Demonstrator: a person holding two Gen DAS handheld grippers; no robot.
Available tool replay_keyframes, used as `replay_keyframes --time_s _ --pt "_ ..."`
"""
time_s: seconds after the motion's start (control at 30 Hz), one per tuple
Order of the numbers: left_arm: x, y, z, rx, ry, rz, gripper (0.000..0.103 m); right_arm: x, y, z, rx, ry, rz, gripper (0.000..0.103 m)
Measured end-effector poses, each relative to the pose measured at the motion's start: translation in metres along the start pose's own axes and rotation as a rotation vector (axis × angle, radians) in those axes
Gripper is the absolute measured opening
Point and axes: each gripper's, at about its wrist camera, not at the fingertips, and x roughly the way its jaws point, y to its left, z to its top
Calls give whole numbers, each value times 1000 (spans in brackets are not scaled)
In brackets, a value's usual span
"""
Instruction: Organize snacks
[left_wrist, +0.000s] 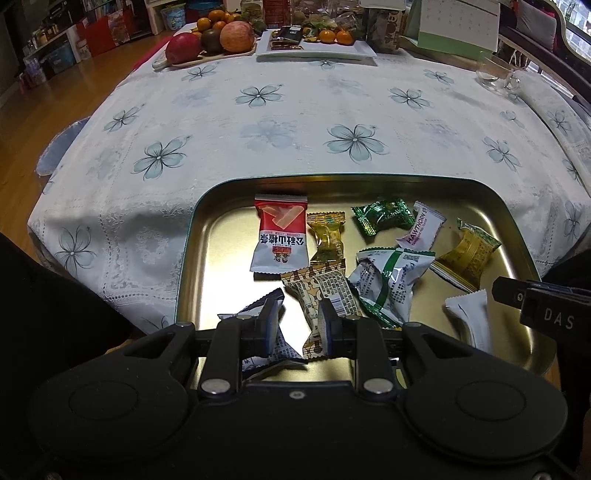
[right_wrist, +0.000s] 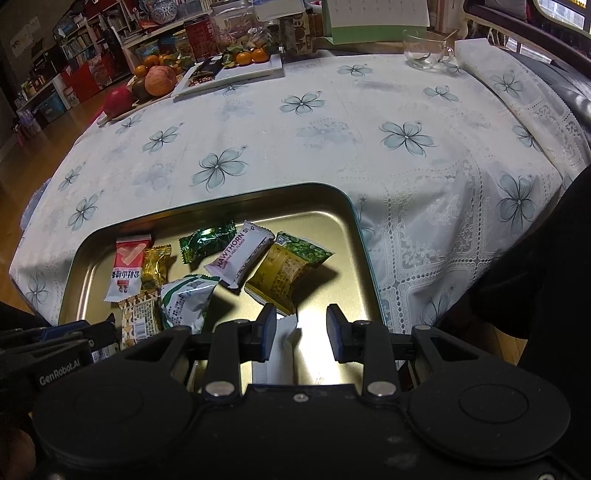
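Snacks: small wrapped packets lie loose and unsorted in a shallow gold metal tray with rounded corners (left_wrist: 192, 236), at the near edge of a table under a white lace cloth printed with pale blue flowers (left_wrist: 258, 122).
Left gripper (left_wrist: 295, 321): jaws parted, nothing clamped. Low over the tray's near edge, one finger over a blue-and-white foil packet (left_wrist: 280, 347), the other over a tan patterned packet with a barcode (left_wrist: 325, 291). Judged poised to pick one; which one I cannot tell.
Right gripper (right_wrist: 301, 326): released, jaws wide. A plain white packet (right_wrist: 280, 354) lies between and beneath the fingers, not gripped. The straddle suits closing on it, or having just let it go; the views fit either.
Tray contents, outward: green-and-white pouch (left_wrist: 388, 280); yellow-and-green pillow packet (right_wrist: 284, 273); white packet lettered HAWTHORN (right_wrist: 240, 254); dark green foil sweet (right_wrist: 207, 242); gold foil sweet (left_wrist: 327, 232); red-and-white wafer packet (left_wrist: 279, 236).
Placement: all packets visible sit inside the tray, some overlapping, none on the cloth.
Far edge: white plate of oranges and dark bars (right_wrist: 255, 68); board of apples (left_wrist: 221, 35); clear glass cup (right_wrist: 428, 55). Well apart from the tray.
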Motion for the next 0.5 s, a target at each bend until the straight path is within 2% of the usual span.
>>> replay_keyframes --time_s 0.5 --pt "1 0 0 -7 0 6 34 2 -1 0 5 6 1 32"
